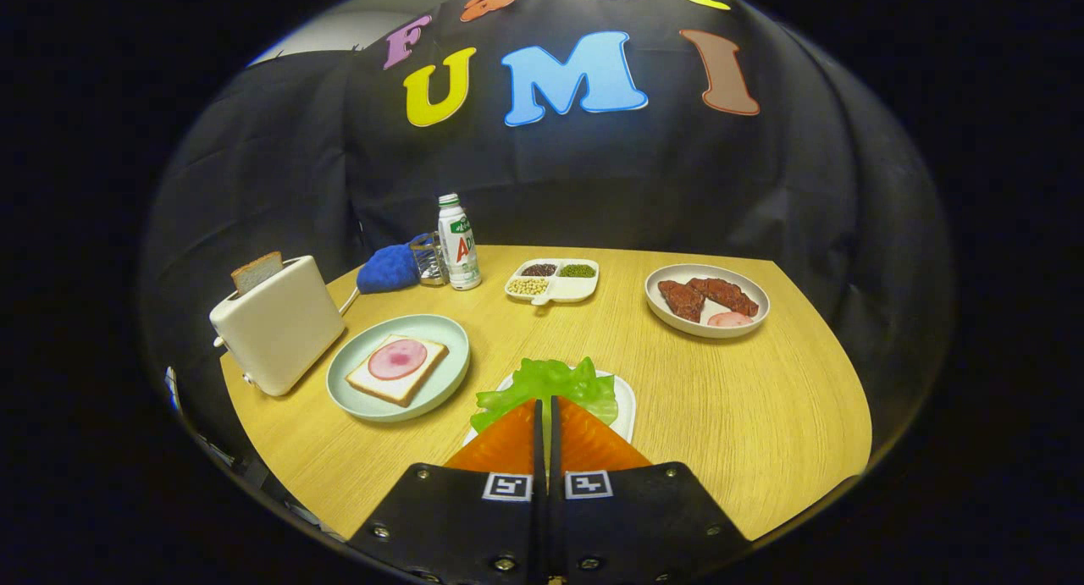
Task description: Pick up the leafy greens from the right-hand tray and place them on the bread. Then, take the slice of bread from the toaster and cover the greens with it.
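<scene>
The leafy greens (550, 383) lie on a white tray (625, 403) directly ahead of and partly under my fingers. My gripper (546, 401) is shut, with only a thin slit between the fingers, and its tips sit over the near edge of the greens. I cannot see the leaf pinched between them. To the left, a pale green plate (360, 399) holds a slice of bread (396, 369) topped with a round slice of ham (397, 358). Further left stands a cream toaster (279, 327) with a second bread slice (257, 271) sticking up from its slot.
Beyond the greens, a divided white dish (555, 290) holds beans. At the far right is a plate of meat pieces (707, 300). At the back left stand a white bottle (458, 242), a glass (430, 259) and a blue cloth (388, 268). The round wooden table (745, 399) falls away at its edges.
</scene>
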### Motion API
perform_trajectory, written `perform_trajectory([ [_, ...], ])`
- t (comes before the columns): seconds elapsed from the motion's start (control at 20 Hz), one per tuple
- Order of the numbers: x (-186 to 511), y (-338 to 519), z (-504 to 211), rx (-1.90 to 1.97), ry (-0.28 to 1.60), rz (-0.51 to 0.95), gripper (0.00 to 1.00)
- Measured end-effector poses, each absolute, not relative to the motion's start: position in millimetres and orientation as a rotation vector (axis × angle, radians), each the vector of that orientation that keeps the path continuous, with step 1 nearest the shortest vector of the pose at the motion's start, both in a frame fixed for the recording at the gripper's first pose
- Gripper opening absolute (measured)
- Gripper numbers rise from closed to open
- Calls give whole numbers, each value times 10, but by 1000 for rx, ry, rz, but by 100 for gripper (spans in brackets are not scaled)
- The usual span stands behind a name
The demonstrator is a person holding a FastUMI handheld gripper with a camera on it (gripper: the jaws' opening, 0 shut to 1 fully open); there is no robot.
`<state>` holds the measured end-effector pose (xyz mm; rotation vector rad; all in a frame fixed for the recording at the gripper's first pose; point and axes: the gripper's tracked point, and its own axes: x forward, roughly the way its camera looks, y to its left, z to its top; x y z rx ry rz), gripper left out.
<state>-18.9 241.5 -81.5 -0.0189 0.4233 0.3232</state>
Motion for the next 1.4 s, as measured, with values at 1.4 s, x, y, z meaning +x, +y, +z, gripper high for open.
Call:
perform_trajectory([
  [1.4,-180,4298,-663,-6,351,600,0],
])
